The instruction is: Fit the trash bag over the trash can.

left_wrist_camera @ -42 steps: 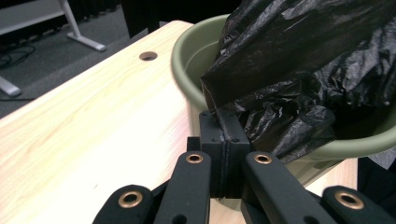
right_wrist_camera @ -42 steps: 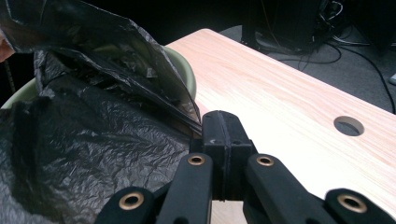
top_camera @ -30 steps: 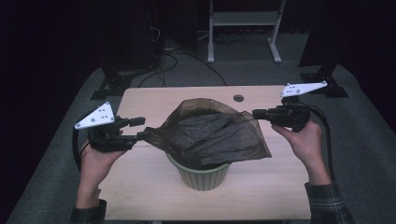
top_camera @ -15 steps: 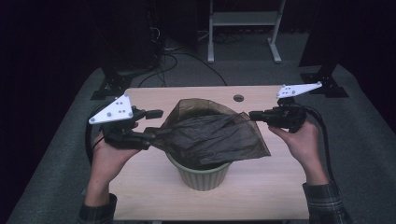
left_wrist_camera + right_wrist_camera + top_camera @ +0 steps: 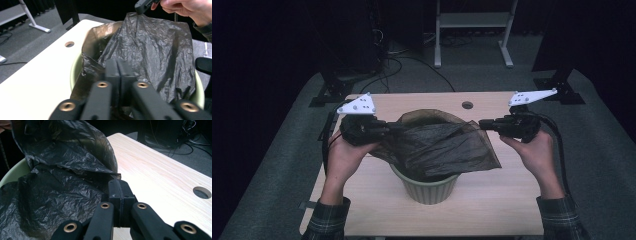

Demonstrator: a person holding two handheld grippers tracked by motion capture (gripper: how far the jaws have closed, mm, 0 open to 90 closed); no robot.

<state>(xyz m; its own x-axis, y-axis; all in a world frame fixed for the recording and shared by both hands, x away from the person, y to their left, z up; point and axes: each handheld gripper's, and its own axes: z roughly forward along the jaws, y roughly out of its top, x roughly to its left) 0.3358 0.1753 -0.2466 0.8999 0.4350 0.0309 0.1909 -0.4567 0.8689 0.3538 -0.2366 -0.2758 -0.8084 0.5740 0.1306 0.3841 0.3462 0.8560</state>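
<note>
thin dark bag (image 5: 437,147) over the green bin (image 5: 427,187)
we pinched its edges with left gripper (image 5: 388,129) and right gripper (image 5: 484,123); a hard pull could have torn it.

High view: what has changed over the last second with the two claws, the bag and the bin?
The left claw moved in toward the bin and slightly away from the person, and its jaws have just been closing; they now pinch the left edge of the dark bag. That side of the bag now lies bunched nearer the bin's rim. The right claw, shut on the bag's right edge, the bin and the table stayed put.
</note>
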